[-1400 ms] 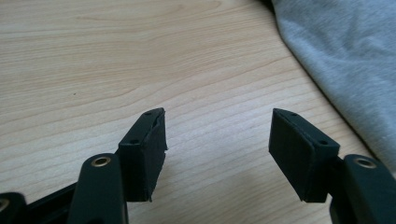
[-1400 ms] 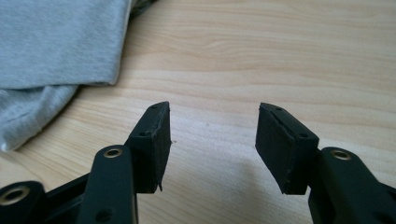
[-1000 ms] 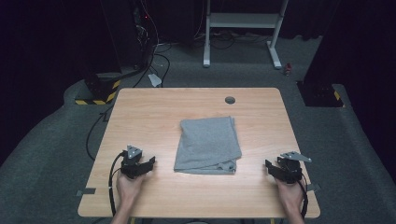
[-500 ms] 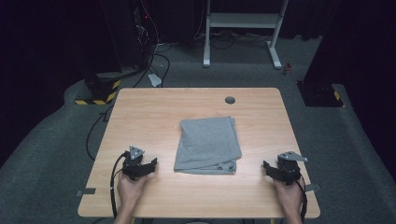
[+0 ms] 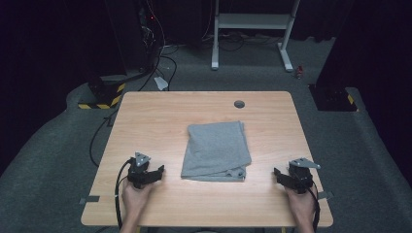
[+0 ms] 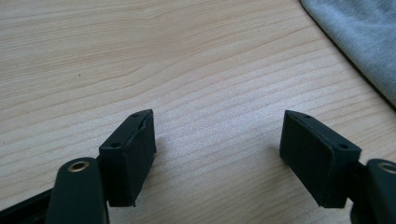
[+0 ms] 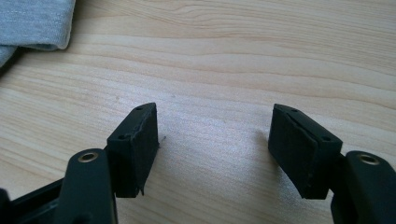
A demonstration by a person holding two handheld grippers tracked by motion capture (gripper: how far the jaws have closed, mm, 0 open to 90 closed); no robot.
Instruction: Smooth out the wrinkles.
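1. The folded grey knit cloth (image 5: pixel 216 151) lies flat near the middle of the pale wood-grain worktop (image 5: pixel 160 116), a rough rectangle with its long axis running from 12 to 6 o'clock in the high view.
2. The left claw (image 5: pixel 158 172) rests on the worktop at about 8 o'clock from the cloth. Its tips point toward the cloth's near left corner, just beside it and not touching.
3. The right claw (image 5: pixel 278 174) sits at about 4 o'clock from the cloth, pointing inward, and stands somewhat farther from the cloth's edge than the left one.
4. Both sets of jaws stand wide, having just been opening, with only bare wood between them. In the left gripper view the cloth's edge (image 6: pixel 359 42) lies at 1 o'clock; in the right gripper view its rounded fold (image 7: pixel 35 23) lies at 11 o'clock.
5. No container is on the worktop. A small dark round grommet hole (image 5: pixel 239 104) lies beyond the cloth at 12 o'clock.
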